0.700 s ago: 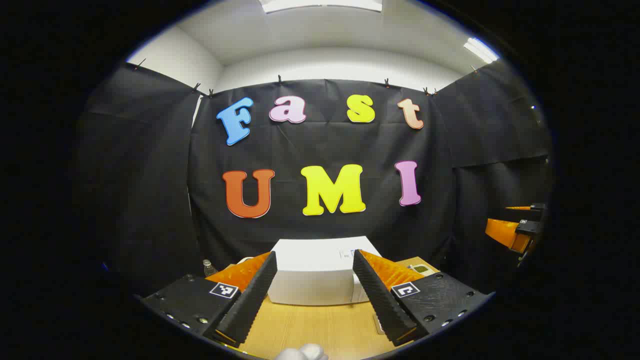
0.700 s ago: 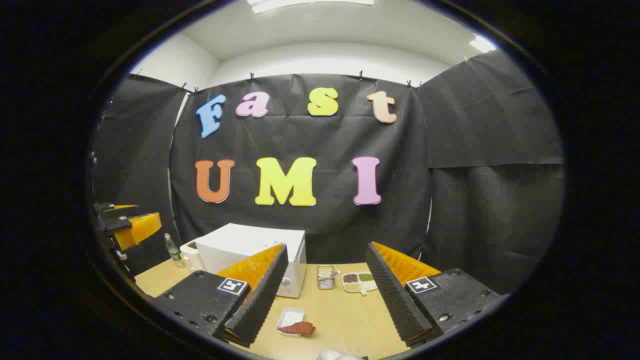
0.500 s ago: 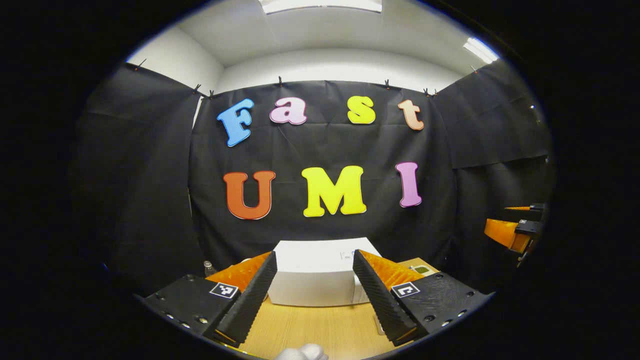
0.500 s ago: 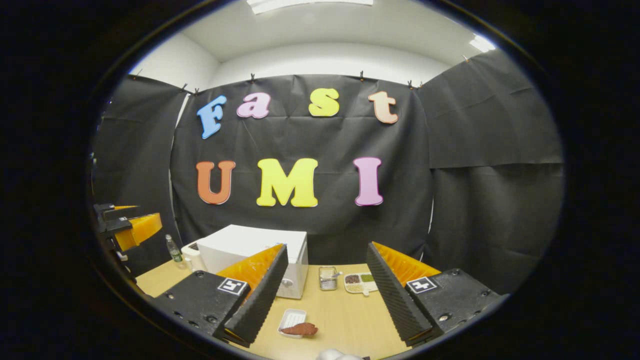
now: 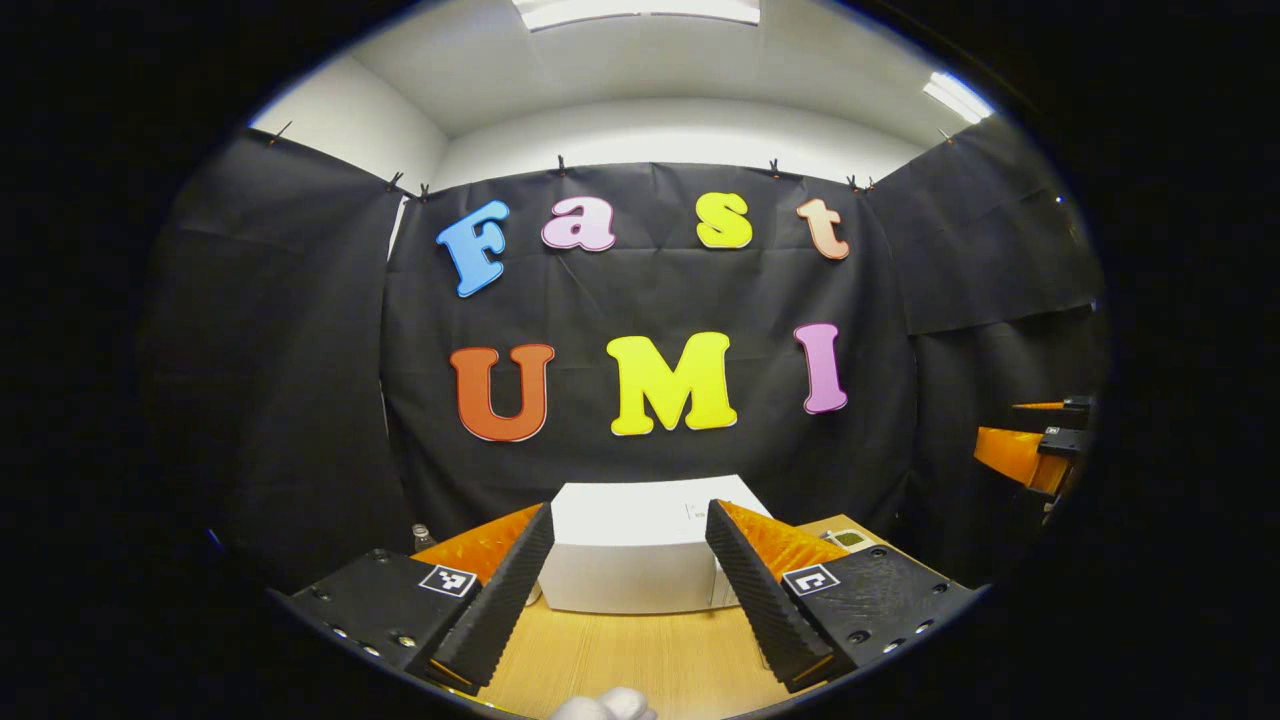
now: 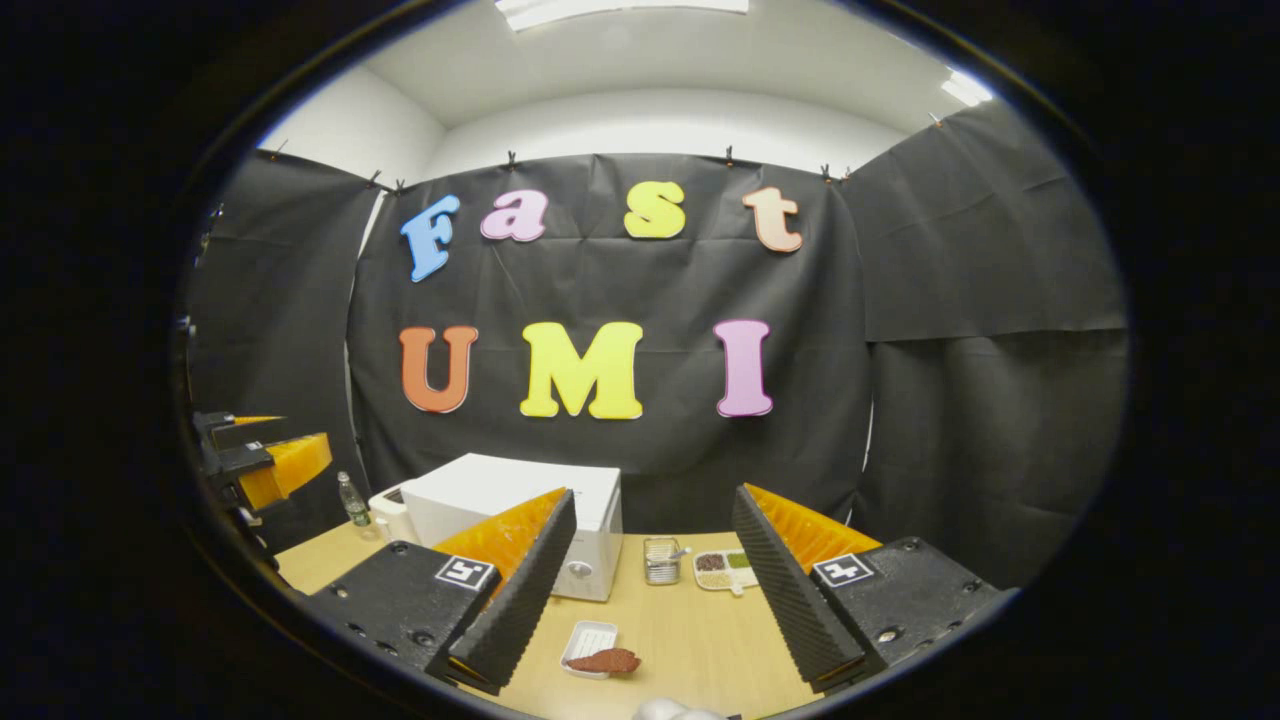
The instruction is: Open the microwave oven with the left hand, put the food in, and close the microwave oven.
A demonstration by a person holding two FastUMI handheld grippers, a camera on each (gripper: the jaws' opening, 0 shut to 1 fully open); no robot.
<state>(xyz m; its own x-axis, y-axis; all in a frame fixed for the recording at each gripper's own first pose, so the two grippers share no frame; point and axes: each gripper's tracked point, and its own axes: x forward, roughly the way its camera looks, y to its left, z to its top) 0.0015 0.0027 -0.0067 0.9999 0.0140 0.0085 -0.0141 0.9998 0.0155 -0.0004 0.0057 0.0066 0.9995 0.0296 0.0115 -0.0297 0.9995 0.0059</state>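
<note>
Wooden table [image 6: 690, 640] — both claws raised, agape

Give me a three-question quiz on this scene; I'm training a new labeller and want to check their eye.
1. True or false: the microwave door is open.
2. The brown food lies: A) inside the microwave, B) on a small white tray, C) between the fingers.
3. Fill in: the right hand-held gripper is ____.

Key: 1 false; 2 B; 3 open, empty. The left hand-held gripper is open too, facing the microwave.
</note>
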